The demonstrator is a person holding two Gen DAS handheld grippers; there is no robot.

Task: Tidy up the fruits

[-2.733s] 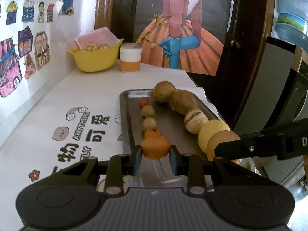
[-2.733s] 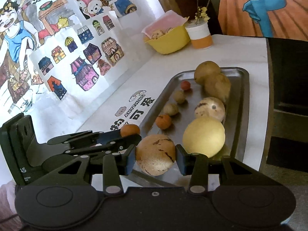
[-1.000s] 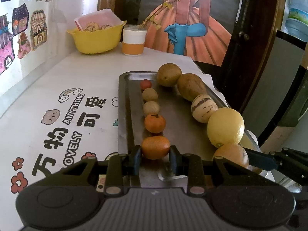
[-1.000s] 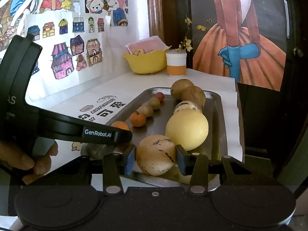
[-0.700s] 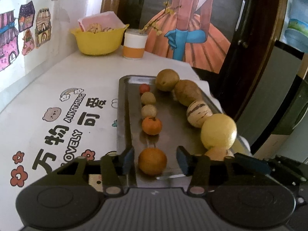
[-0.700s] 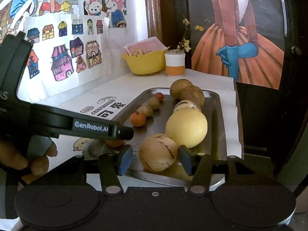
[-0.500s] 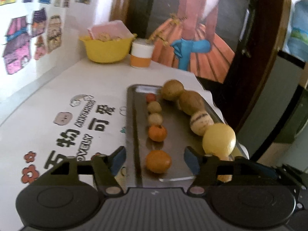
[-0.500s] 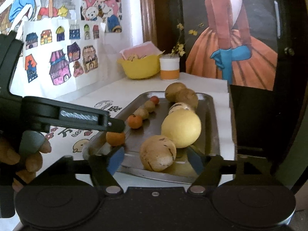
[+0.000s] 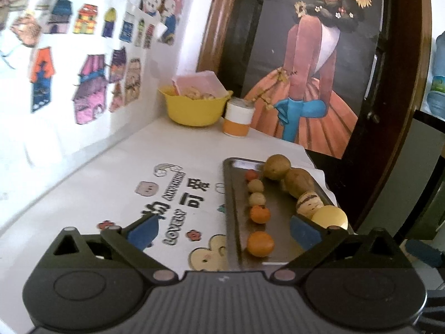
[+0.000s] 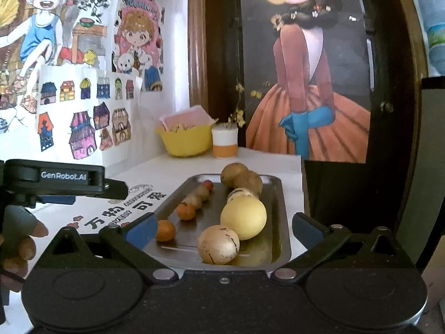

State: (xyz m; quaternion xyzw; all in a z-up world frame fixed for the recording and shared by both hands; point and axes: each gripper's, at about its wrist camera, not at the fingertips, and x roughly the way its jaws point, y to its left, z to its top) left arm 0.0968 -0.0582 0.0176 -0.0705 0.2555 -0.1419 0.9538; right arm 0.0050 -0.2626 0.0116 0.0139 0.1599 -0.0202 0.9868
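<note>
On the white printed tablecloth, the left gripper is hovering with jaws spread wide and empty. Just right, a metal tray is holding two rows of fruit: small oranges left, a yellow fruit and a speckled tan fruit right. The right gripper is hanging wide and empty before it.

White wall with cartoon stickers, dark wooden door frame
</note>
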